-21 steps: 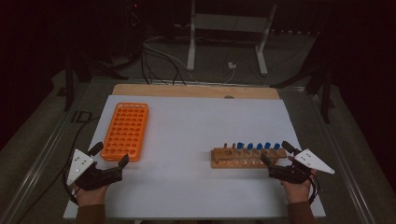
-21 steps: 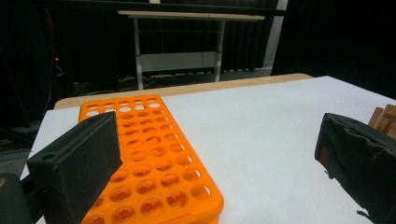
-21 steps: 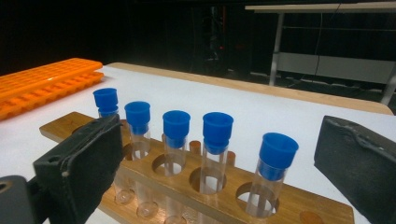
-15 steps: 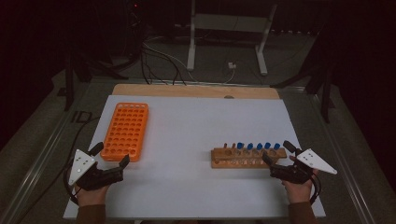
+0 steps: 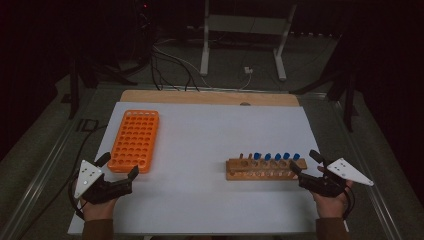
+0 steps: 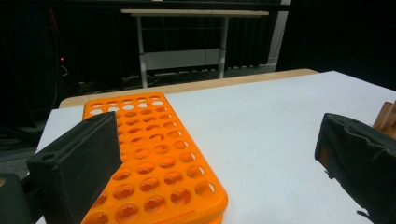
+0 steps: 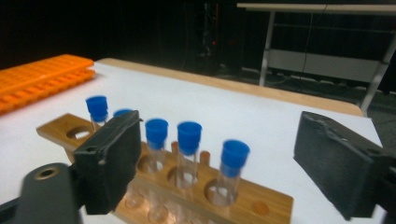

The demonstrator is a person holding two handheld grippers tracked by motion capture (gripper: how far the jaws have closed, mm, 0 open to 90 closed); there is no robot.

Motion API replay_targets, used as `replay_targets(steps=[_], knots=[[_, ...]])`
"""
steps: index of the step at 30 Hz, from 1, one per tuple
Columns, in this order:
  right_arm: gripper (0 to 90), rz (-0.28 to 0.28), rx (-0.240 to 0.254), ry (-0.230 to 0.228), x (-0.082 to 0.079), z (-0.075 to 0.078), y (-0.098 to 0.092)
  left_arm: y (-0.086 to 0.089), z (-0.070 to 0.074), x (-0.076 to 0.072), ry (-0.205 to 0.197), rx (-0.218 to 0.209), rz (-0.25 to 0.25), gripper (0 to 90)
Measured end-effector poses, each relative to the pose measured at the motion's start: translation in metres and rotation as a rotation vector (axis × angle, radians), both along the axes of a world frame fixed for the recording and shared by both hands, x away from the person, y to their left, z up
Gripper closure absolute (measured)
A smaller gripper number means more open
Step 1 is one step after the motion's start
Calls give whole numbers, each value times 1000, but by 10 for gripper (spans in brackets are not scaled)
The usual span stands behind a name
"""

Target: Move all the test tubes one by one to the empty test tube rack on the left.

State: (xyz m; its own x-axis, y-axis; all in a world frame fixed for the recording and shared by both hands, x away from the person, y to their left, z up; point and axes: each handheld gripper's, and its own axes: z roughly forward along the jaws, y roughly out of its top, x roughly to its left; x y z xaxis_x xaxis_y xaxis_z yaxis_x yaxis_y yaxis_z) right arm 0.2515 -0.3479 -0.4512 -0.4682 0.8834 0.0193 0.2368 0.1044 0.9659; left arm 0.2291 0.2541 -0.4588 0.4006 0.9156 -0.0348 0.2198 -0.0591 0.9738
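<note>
The right gripper (image 5: 306,167), jaws spread and empty, sits at the lower right beside the wooden rack (image 5: 265,169) of blue-capped tubes (image 7: 230,171). The left gripper (image 5: 119,167) (also spread, empty) waits by the orange rack (image 5: 135,140). A skewed approach could topple neighbouring tubes.

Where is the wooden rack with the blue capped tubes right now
In the high view the wooden rack sits right of centre on the white sheet, beside the right gripper.

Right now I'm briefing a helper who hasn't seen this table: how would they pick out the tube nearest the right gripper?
Start at the white table top, then find the wooden rack near its right front. Five blue-capped tubes stand in it; take the tube nearest the right gripper, last in the row, with a bare wooden peg beside it instead of another tube.
</note>
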Motion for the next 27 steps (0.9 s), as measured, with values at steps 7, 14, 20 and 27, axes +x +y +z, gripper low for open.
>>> replay_targets(steps=[7,14,20,27], knots=[[493,10,-33,75,6,-9,-1,-2,0,0,1,10,-1,10],[611,3,-47,131,14,-19,-2,-3,-1,1,7,13,-5,10],[651,17,-53,144,20,-22,1,-4,-2,1,7,18,-4,10],[756,6,-68,145,21,-23,3,-5,-2,1,10,21,-8,10]])
